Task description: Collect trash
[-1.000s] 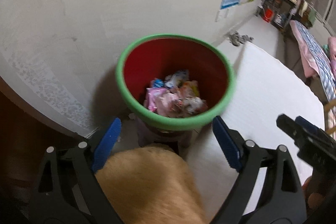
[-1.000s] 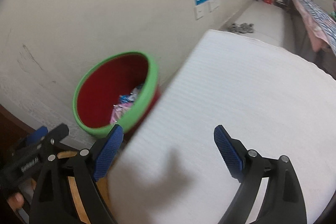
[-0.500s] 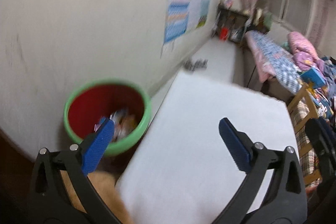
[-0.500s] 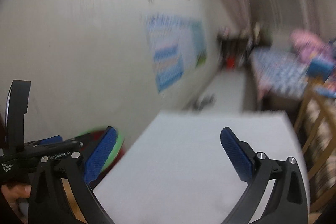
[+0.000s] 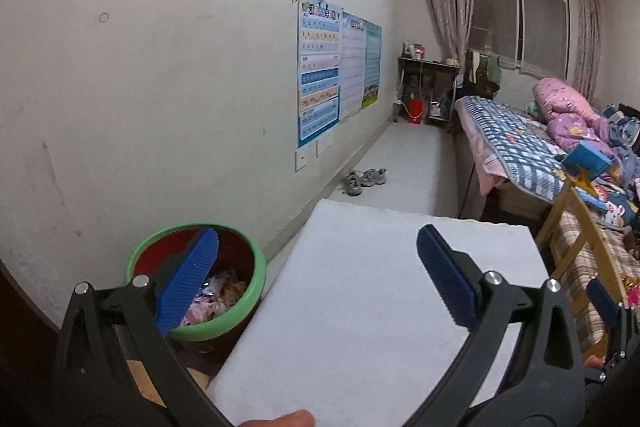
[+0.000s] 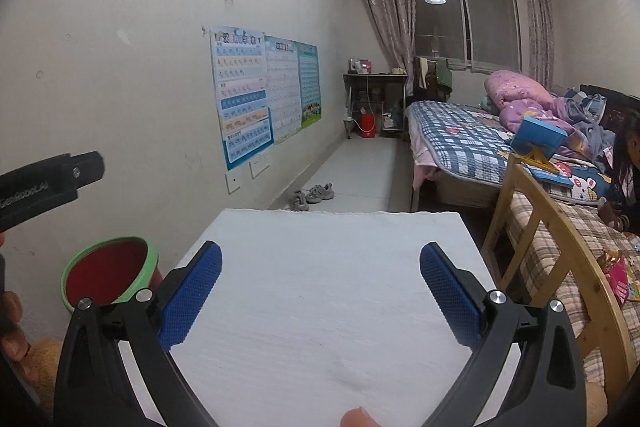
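The left claw [image 5: 318, 277] has just been opening and stands spread wide with nothing between its blue pads; the right claw [image 6: 320, 291] likewise, empty above the white surface [image 6: 320, 307]; the green-rimmed red bin [image 5: 256, 279] sits beside the surface's left edge against the wall, wrappers [image 5: 224, 291] heaped inside it.
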A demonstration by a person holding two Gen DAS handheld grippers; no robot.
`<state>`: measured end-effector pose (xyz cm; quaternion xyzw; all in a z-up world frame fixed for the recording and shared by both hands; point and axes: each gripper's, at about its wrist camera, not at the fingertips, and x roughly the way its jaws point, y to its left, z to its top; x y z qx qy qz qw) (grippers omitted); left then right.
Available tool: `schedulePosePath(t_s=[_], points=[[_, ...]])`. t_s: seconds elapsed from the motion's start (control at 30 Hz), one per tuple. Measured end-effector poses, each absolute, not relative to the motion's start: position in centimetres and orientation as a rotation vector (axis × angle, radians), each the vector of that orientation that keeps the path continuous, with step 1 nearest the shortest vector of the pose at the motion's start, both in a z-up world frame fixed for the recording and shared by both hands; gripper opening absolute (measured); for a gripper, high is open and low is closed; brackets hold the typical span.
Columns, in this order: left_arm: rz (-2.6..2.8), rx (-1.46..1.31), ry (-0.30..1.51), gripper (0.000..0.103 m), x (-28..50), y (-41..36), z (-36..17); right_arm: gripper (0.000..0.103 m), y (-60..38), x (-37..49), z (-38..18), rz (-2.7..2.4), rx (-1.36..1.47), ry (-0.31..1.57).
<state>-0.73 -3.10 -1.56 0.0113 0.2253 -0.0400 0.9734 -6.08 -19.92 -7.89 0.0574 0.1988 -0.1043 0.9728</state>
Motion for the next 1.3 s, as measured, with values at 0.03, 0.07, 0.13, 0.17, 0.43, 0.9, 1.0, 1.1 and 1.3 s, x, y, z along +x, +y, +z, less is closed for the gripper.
schedulePosePath(t_s=[0.03, 0.07, 0.13, 0.17, 0.43, 0.9, 1.0, 1.1, 1.3], points=[[-0.077, 0.027, 0.456, 0.098, -0.8, -3.0, -1.6, 0.096, -19.7, -6.5, -8.1, -0.212, 0.117, 0.404], [-0.077, 0.028, 0.459, 0.098, -0.8, -3.0, -1.6, 0.096, -19.5, -6.7, -8.2, -0.212, 0.116, 0.407], [-0.078, 0.025, 0.474, 0.098, -0.8, -2.8, -1.7, 0.096, -19.2, -6.9, -8.4, -0.211, 0.110, 0.411], [-0.080, 0.023, 0.480, 0.097, -0.7, -2.7, -1.7, 0.096, -19.2, -6.9, -8.6, -0.210, 0.107, 0.413], [-0.091, 0.001, 0.516, 0.097, -0.5, -2.2, -2.1, 0.096, -18.7, -6.9, -9.0, -0.199, 0.088, 0.423], [-0.081, 0.011, 0.522, 0.097, -0.4, -2.0, -2.5, 0.096, -19.1, -7.2, -9.7, -0.201, 0.079, 0.445], [-0.083, 0.013, 0.528, 0.097, -0.2, -2.2, -2.5, 0.096, -19.2, -7.0, -9.7, -0.199, 0.077, 0.453], [-0.083, 0.017, 0.530, 0.097, -0.1, -2.3, -2.6, 0.096, -19.2, -7.0, -9.7, -0.198, 0.077, 0.454], [-0.072, 0.028, 0.527, 0.097, -0.2, -2.4, -2.6, 0.096, -19.4, -7.0, -9.9, -0.198, 0.077, 0.459]])
